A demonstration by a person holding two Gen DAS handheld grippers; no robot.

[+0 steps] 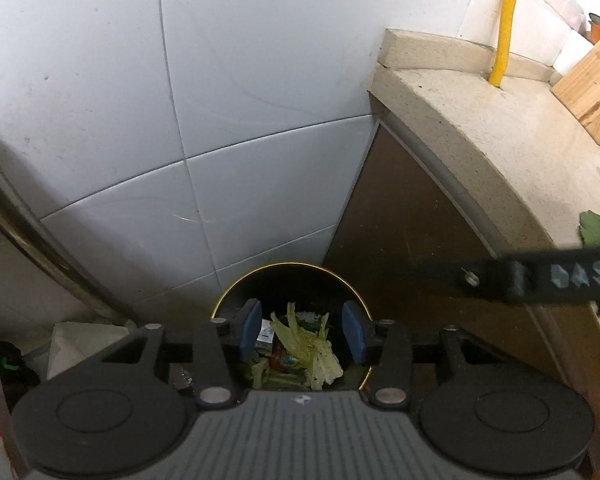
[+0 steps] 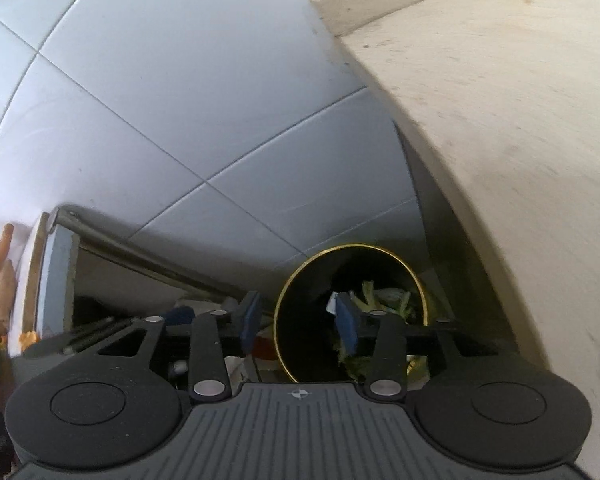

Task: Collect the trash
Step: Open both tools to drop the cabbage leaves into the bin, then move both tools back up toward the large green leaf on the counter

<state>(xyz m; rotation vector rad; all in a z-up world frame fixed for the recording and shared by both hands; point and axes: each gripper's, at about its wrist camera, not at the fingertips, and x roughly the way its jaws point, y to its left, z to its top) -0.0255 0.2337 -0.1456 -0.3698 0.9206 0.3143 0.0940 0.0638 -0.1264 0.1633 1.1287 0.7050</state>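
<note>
Closest to us, our left gripper (image 1: 303, 332) hangs right over the mouth of the bin (image 1: 352, 285), pointing steeply down into it. Its jaws stand partly apart and nothing sits between the blue pads (image 1: 249, 330); what shows in the gap is trash lying down inside the bin. Our right gripper (image 2: 298, 322) hovers above the bin's left rim, so that 1 pad lines up with the opening and the other hangs outside it. Its jaws are likewise partly apart and hold nothing. In the left wrist view its dark body reaches in from the right edge.

Below the jaws, the bin (image 2: 296, 280), black with a thin gold rim, stands on the floor in the corner between the tiled wall (image 1: 228, 92) and the cabinet under the bench (image 1: 512, 152). Inside it lie pale cabbage leaves (image 1: 306, 346), a small white and blue carton (image 1: 266, 338) and some red scraps we cannot identify.

We judge that 1 round of collecting is done: both grippers are empty over the bin and vegetable waste is already in it.

Farther off, a green leaf (image 1: 598, 230) lies on the bench edge at the right, and that looks like trash left to fetch. Beyond it stand a wooden block (image 1: 592, 80) and a yellow pipe (image 1: 506, 28). How much more waits on the bench we cannot tell, as most of it lies out of view.
</note>
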